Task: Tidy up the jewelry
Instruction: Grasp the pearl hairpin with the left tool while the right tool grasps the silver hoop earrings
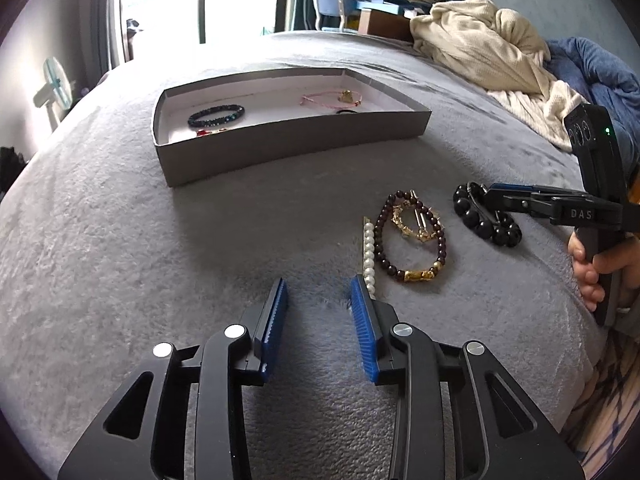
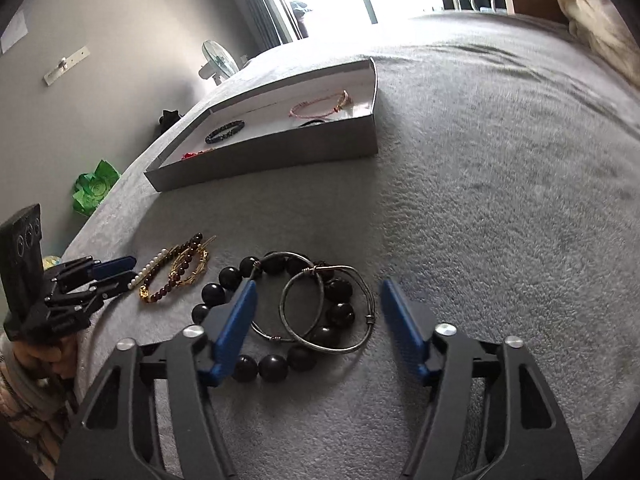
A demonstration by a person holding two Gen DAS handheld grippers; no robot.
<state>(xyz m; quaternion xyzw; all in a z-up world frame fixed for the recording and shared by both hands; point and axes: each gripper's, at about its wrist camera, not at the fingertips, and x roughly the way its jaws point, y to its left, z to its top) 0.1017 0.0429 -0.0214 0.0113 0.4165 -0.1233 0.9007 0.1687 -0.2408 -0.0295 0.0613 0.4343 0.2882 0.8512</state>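
Observation:
A grey box (image 1: 280, 144) (image 2: 280, 156) on the grey bed holds a dark bead bracelet (image 1: 216, 115), a pink cord bracelet (image 1: 332, 99) and a small red piece (image 1: 202, 133). Loose on the blanket lie a pearl clip (image 1: 369, 256), a garnet bead bracelet (image 1: 412, 240) (image 2: 168, 284) with a gold chain inside it, and a big black bead bracelet (image 1: 486, 220) (image 2: 280, 360) with two metal bangles (image 2: 320, 312). My left gripper (image 1: 318, 300) is open, empty, just left of the pearl clip. My right gripper (image 2: 316, 316) is open, its jaws either side of the bangles and black beads.
A cream blanket (image 1: 480, 40) and blue cloth (image 1: 592, 64) lie at the bed's far right. A desk, chair and shelves stand beyond. A fan (image 2: 218, 62) and a green paper flower (image 2: 96, 190) are off the bed's left edge.

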